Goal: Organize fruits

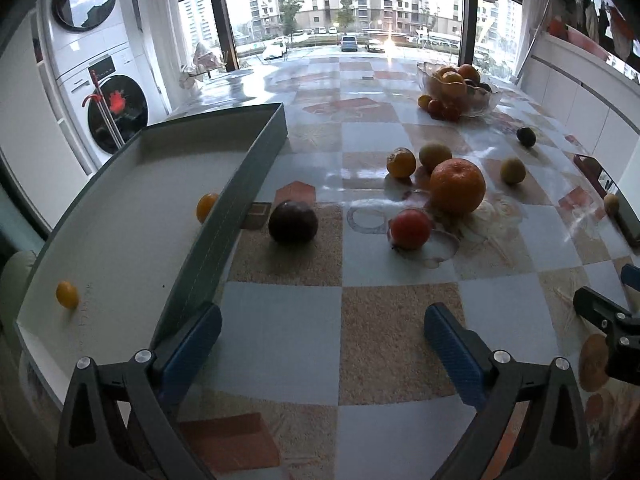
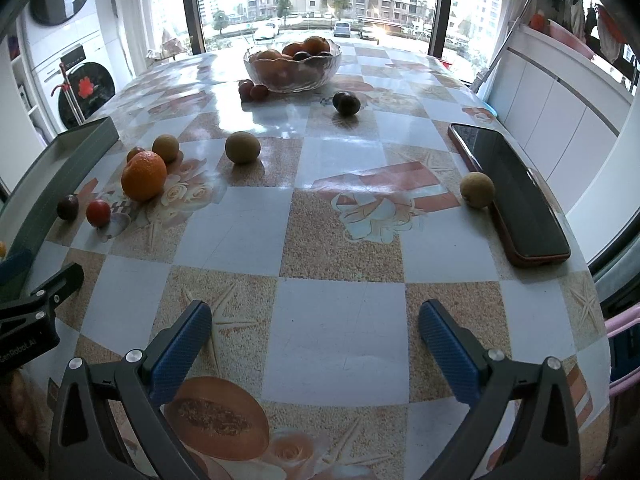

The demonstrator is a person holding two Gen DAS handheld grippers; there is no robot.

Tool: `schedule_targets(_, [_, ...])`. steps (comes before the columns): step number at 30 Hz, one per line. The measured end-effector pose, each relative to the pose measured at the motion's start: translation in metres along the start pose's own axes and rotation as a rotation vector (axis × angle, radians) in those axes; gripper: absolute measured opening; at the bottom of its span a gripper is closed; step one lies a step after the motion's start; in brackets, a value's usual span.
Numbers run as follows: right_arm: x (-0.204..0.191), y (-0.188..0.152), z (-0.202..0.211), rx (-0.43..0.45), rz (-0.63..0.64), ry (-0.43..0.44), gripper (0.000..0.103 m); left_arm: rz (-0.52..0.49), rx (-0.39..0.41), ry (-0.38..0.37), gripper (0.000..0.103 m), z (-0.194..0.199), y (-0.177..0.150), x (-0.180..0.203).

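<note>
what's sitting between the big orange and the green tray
In the left wrist view, a dark purple fruit lies between the big orange and the green tray, close to the tray wall. A small red fruit sits nearer the orange.

Checkered tan-and-white tablecloth (image 2: 332, 336), orange orange (image 1: 457, 186), grey-green tray (image 1: 224, 216), red tomato (image 1: 410, 229)
</note>
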State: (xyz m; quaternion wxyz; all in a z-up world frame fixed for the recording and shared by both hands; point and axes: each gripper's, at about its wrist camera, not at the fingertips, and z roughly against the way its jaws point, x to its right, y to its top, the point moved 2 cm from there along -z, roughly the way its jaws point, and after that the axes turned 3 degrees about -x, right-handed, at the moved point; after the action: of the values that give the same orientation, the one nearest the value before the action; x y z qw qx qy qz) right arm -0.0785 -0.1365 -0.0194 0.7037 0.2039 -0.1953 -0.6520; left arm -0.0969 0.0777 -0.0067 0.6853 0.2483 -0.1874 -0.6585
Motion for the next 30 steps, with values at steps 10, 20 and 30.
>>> schedule_targets(10, [0.0000,-0.0004,0.0004,0.000,0.000,0.000,0.103,0.001,0.000,0.000,0.102,-0.0001,0.0001,-0.0005])
schedule_targets(20, [0.0002,-0.0008,0.0008,0.000,0.000,-0.001,0.103,0.000,0.000,-0.001,0.102,-0.0001,0.0000,-0.0012])
schedule_targets(30, [0.0003,-0.0004,0.0006,-0.010,0.007,0.003,0.103,0.001,0.000,-0.001,0.102,-0.0001,-0.0002,-0.0014])
